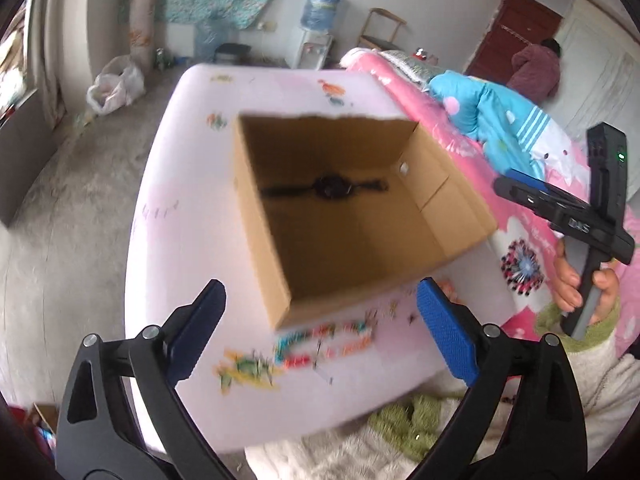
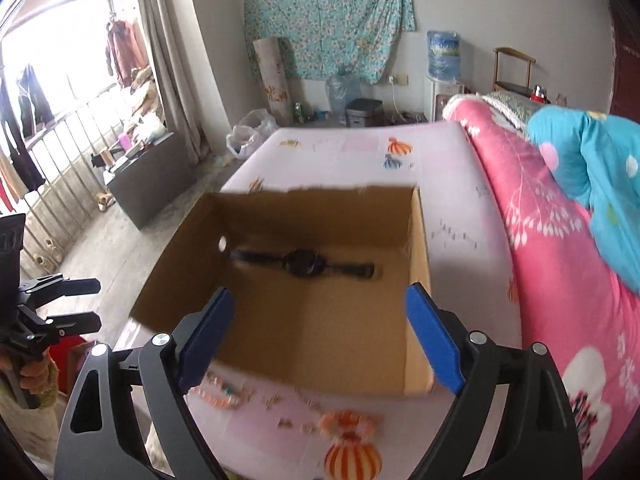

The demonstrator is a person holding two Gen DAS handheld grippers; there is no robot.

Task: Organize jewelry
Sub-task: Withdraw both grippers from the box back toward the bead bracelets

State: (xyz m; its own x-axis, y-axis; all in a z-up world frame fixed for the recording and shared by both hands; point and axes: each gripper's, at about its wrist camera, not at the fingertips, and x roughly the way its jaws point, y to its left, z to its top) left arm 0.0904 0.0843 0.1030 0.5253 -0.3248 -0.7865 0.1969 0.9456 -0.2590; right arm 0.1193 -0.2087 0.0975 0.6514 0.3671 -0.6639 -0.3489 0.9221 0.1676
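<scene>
An open cardboard box (image 1: pixel 448 216) (image 2: pixel 418 256) sits on a pale pink printed table (image 1: pixel 188 184) (image 2: pixel 352 148). A black wristwatch (image 1: pixel 330 188) (image 2: pixel 302 264) lies flat on the box floor near its far wall. My left gripper (image 1: pixel 320 328) is open and empty, hovering over the table just in front of the box. My right gripper (image 2: pixel 320 332) is open and empty, above the box's near edge. The right gripper's body also shows in the left wrist view (image 1: pixel 580 216). The left gripper shows at the left edge of the right wrist view (image 2: pixel 60 304).
A bed with a pink floral quilt (image 2: pixel 560 240) and a blue quilt (image 1: pixel 488 108) (image 2: pixel 592 152) borders the table's right side. The concrete floor (image 1: pixel 60 220) lies to the left. A person (image 1: pixel 536 68) stands by a door at the back.
</scene>
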